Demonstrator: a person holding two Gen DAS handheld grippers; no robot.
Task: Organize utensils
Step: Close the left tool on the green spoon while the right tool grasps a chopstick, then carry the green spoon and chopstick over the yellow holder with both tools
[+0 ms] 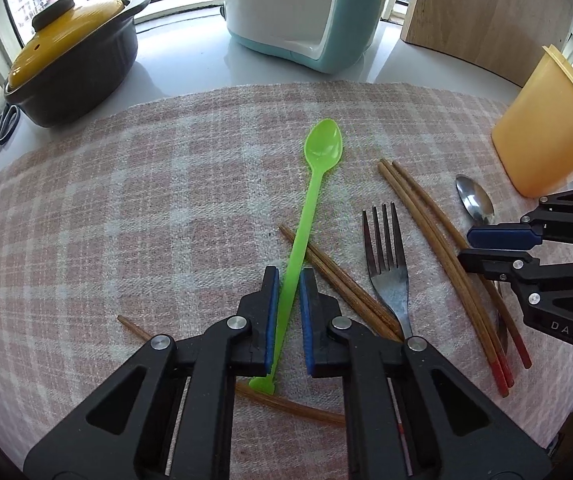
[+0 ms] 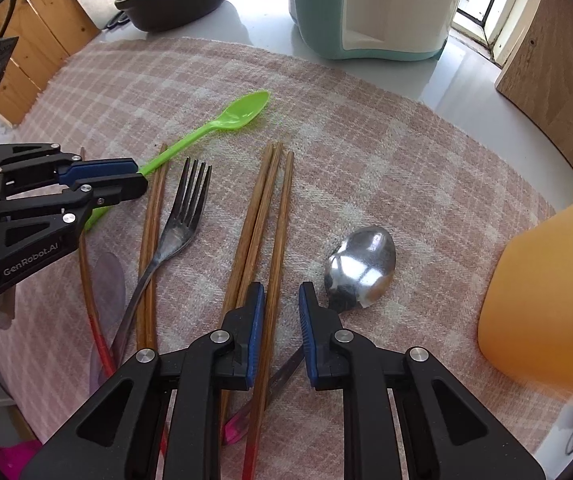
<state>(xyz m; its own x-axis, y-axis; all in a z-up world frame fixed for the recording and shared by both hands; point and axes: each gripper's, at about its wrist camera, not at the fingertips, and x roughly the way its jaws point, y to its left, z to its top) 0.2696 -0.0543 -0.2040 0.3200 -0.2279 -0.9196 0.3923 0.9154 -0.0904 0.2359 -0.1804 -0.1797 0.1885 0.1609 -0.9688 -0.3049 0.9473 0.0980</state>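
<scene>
At the bottom centre of the left wrist view, the left claw (image 1: pixel 289 312) sits low over the tabletop with its blue-padded jaws apart, one on each side of the handle of a green plastic spoon (image 1: pixel 306 232); the pads do not appear to press the handle, so this reads as lining up for a pinch. The spoon runs from between the jaws up to its bowl at mid frame, crossing a pair of wooden chopsticks (image 1: pixel 338 280). In the right wrist view, the right claw (image 2: pixel 282 320) is likewise spread at the bottom centre, straddling one stick of a red-tipped chopstick bundle (image 2: pixel 262 216), probably to lift it. Just right of that claw lies a metal spoon (image 2: pixel 360 268), bowl down; left of the bundle lies a metal fork (image 2: pixel 174 232). All rest loose on a pink checked cloth (image 2: pixel 406 168). At the right edge stands an orange cup (image 2: pixel 546 304), likely the holder for the utensils. Farther back, upper frame, are a yellow-lidded dark pot (image 1: pixel 70 60) and a teal-and-white appliance (image 1: pixel 306 12).
</scene>
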